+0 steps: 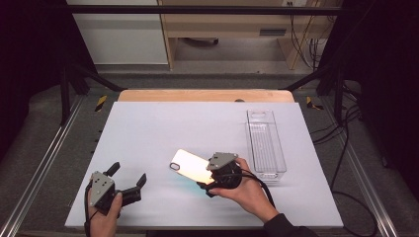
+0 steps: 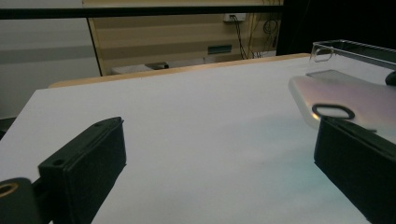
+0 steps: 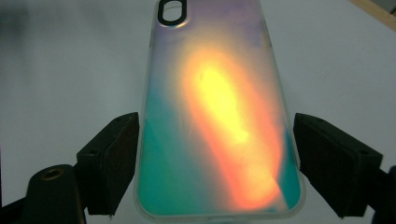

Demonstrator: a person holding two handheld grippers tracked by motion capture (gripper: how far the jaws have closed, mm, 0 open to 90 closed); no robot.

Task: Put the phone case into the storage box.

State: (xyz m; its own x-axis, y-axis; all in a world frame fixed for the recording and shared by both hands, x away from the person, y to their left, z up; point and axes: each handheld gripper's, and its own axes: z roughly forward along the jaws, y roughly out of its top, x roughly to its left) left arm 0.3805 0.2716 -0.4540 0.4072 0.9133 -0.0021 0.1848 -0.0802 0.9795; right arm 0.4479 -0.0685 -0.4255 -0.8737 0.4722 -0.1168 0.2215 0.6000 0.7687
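An iridescent phone case (image 1: pixel 190 165) with a black camera cutout is tilted up off the white tabletop (image 1: pixel 173 128), its cutout end pointing away to the left. My right gripper (image 1: pixel 211 180) is shut on its near end, one black jaw on each long edge. In the right gripper view the case (image 3: pixel 219 93) glows orange and teal between the jaws of that gripper (image 3: pixel 217 123). My left gripper (image 1: pixel 128 174) rests at the front left, open with nothing between its jaws (image 2: pixel 219 130). From there the case (image 2: pixel 355 100) hangs at the right.
A clear plastic bin (image 1: pixel 266 143) stands lengthwise at the right side of the table, just beyond the right hand; it also appears in the left gripper view (image 2: pixel 345 46). Metal frame rails run along both table sides, with cables at the right.
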